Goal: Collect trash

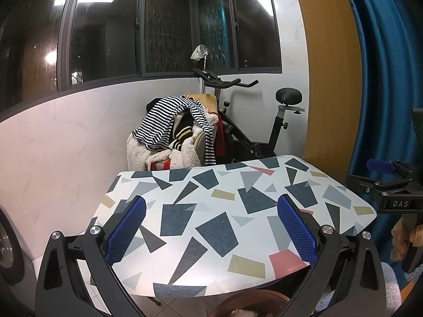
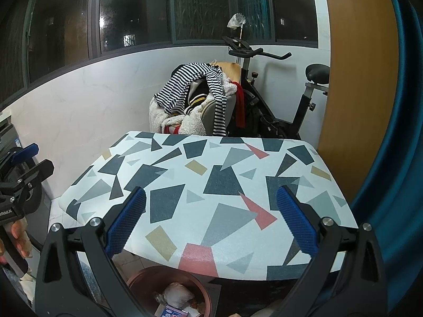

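A brown round bin (image 2: 148,282) stands on the floor under the table's near edge, with crumpled white paper (image 2: 177,294) and a blue-and-white wrapper (image 2: 171,311) inside. Its rim also shows in the left wrist view (image 1: 251,298). The patterned table (image 2: 211,185) shows no trash on its top. My left gripper (image 1: 211,227) is open and empty above the table's near part. My right gripper (image 2: 211,219) is open and empty above the table's near edge. Each gripper shows at the edge of the other's view, the right one (image 1: 391,182) and the left one (image 2: 23,163).
A chair piled with striped and fleece clothes (image 2: 195,100) stands behind the table. An exercise bike (image 2: 277,100) is at the back right. A blue curtain (image 2: 391,132) and wooden panel (image 2: 357,79) are on the right. White tiled wall on the left.
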`<action>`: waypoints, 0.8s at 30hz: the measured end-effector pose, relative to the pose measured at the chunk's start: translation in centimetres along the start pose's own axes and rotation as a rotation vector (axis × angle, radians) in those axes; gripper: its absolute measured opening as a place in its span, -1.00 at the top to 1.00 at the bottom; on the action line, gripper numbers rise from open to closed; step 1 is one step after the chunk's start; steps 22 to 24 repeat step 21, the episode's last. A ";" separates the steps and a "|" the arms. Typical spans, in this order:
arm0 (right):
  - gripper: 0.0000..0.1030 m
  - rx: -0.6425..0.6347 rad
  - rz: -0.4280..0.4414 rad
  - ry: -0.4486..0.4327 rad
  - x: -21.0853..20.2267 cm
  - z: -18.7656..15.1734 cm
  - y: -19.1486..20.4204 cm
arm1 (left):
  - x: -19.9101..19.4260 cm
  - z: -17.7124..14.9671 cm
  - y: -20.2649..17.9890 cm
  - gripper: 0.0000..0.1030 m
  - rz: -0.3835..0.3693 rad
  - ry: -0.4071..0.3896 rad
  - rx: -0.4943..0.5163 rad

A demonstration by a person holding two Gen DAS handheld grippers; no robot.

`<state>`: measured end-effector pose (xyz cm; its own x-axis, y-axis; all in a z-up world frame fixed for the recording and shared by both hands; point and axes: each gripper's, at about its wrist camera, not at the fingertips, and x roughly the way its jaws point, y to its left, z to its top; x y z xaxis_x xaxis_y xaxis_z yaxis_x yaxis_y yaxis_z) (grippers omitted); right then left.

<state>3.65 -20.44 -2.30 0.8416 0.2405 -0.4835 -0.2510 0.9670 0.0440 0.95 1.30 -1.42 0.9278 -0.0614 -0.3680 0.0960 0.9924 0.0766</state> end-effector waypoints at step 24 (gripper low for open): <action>-0.89 0.013 -0.003 0.014 0.1 -0.5 -0.1 | 0.0 -0.1 0.2 -0.89 0.019 0.001 0.009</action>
